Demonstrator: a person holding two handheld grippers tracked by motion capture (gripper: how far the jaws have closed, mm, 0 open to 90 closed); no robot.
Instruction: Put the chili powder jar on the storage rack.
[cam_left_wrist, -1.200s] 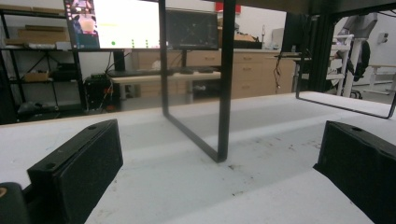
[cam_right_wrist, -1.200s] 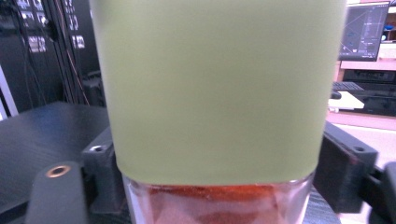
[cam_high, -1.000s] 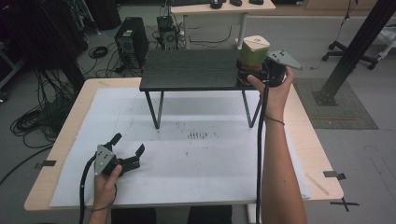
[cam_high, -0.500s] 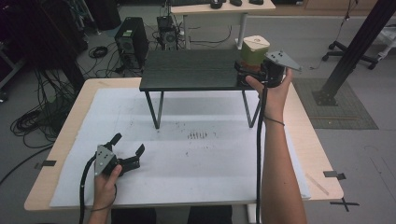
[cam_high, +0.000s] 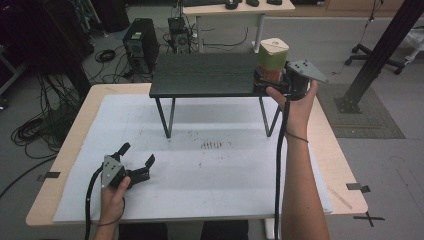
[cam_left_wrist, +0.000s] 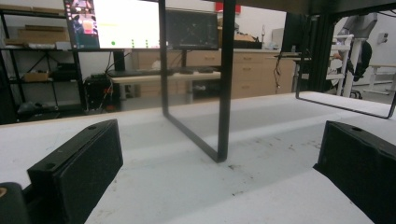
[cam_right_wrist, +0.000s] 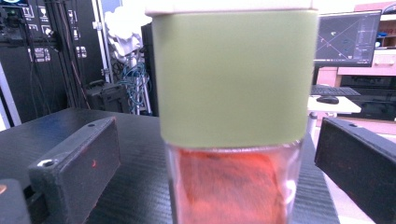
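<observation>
Where I look along the right claw: the jar (cam_right_wrist: 233, 116) stands between my two black jaws with a gap on each side, neither jaw touching it.
Jar, shape: squarish with rounded corners, upright, in the high view (cam_high: 272, 62) capped by a pale flat lid (cam_high: 274, 46).
Jar, materials: a matte olive-green band wraps the upper body; below it the wall is clear and glossy.
Jar, contents: something reddish-orange with darker patches; I cannot tell what it is.
Jar, place: on the right end of the black shelf (cam_high: 205, 75), near its front edge.
Shelf: a dark, finely ribbed top on thin black metal legs, standing at the far side of the bench (cam_high: 70, 150).
Bench: pale wood edge, covered by a white sheet (cam_high: 225, 175) with small dark smudges near its middle.
Right claw (cam_high: 267, 80): wide, set around the jar's lower part, a hand (cam_high: 297, 100) gripping it from behind, a grey three-cornered plate on top.
Left claw (cam_high: 136, 162): wide and holding nothing, low over the white sheet at the near left, well apart from the jar.
Left claw's view: jaw pads look like coarse black foam; one leg of the shelf (cam_left_wrist: 224, 84) stands ahead between them.
</observation>
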